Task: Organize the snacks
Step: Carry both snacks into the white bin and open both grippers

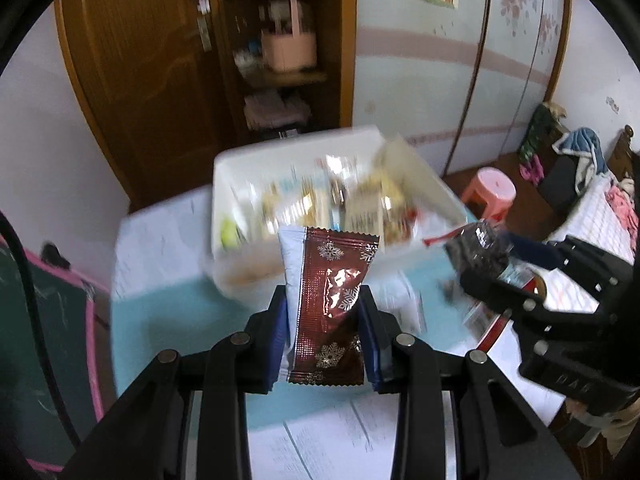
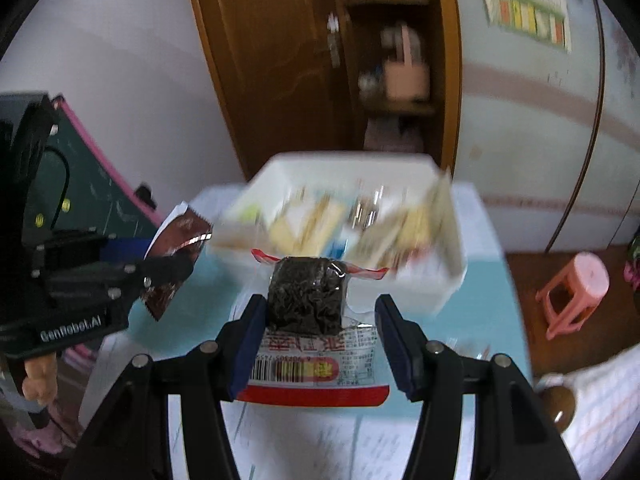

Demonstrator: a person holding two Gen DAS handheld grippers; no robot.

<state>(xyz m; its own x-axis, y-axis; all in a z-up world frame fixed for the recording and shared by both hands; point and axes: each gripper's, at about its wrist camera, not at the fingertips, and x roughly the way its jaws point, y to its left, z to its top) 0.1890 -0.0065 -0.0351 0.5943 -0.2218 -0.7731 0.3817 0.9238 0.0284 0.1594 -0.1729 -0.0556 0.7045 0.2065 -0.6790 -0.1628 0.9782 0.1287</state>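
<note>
My left gripper (image 1: 325,312) is shut on a dark red snack packet with snowflakes (image 1: 330,304), held upright in front of the white bin (image 1: 244,164). It shows at the left of the right wrist view (image 2: 176,260). My right gripper (image 2: 320,320) holds a clear packet with a dark seaweed block and red-and-white label (image 2: 308,300); its left pad touches the packet, and a gap shows beside the right pad. That packet also shows in the left wrist view (image 1: 480,248). The white bin (image 2: 352,168) holds several blurred snack packets.
The bin stands on a table with a teal cover (image 1: 168,308) and white sheets of paper (image 2: 320,440). A pink stool (image 2: 576,292) stands on the floor to the right. A green chalkboard with a pink frame (image 1: 32,320) leans at the left. A wooden cabinet stands behind.
</note>
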